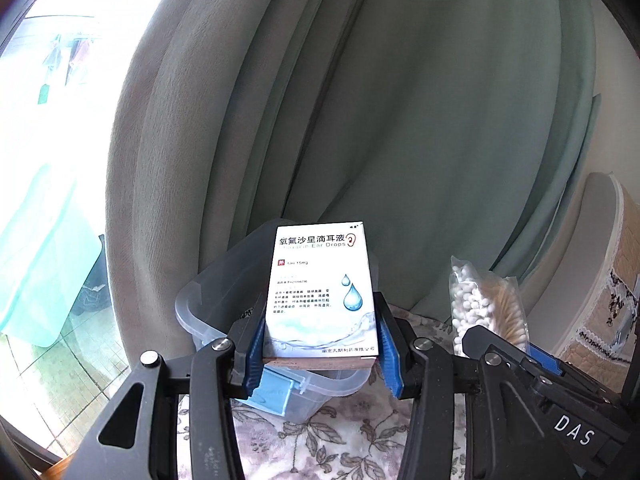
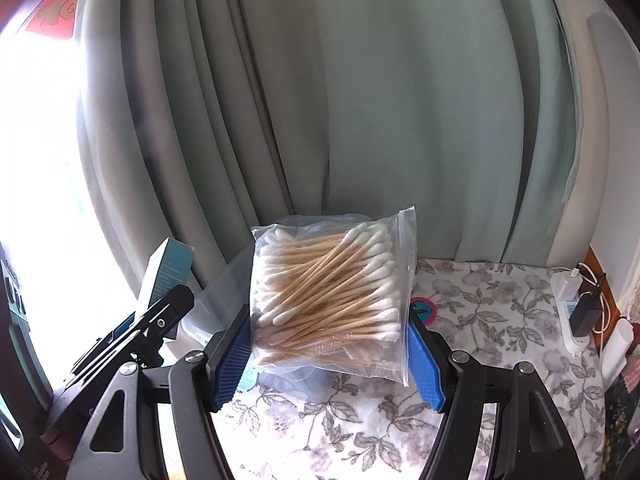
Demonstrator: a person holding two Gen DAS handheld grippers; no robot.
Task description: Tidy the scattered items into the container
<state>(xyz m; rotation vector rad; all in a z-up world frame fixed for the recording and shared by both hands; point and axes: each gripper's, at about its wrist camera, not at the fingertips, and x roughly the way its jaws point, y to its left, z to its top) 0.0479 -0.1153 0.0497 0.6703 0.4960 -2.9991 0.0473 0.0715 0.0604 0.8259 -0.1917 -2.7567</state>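
One ear-drops box [image 1: 322,292] is clamped upright between the blue pads of the left gripper [image 1: 320,344], held above the near rim of a clear plastic container [image 1: 208,312] that stands at the far edge of the floral tablecloth [image 1: 320,440], close against the grey-green curtain [image 1: 400,100]. One zip bag of cotton swabs [image 2: 332,300] is gripped by the right gripper [image 2: 326,354], its sides pressed by both pads, and is carried just right of the box — over the tablecloth and in front of the same container. By judgement, the task is in mid-course: two items are lifted and brought to the container, yet neither is inside it, so both drops remain to be made. What the container already holds cannot be made out; only a blue latch [image 1: 272,392] is seen on its near wall. Counted: one box, one swab bag, one container, two grippers. A round pink-and-teal object [image 2: 424,309] lies on the cloth right of the bag — possibly one more thing to be tidied — and a white power strip [image 2: 572,312] with a black plug sits at the far right.
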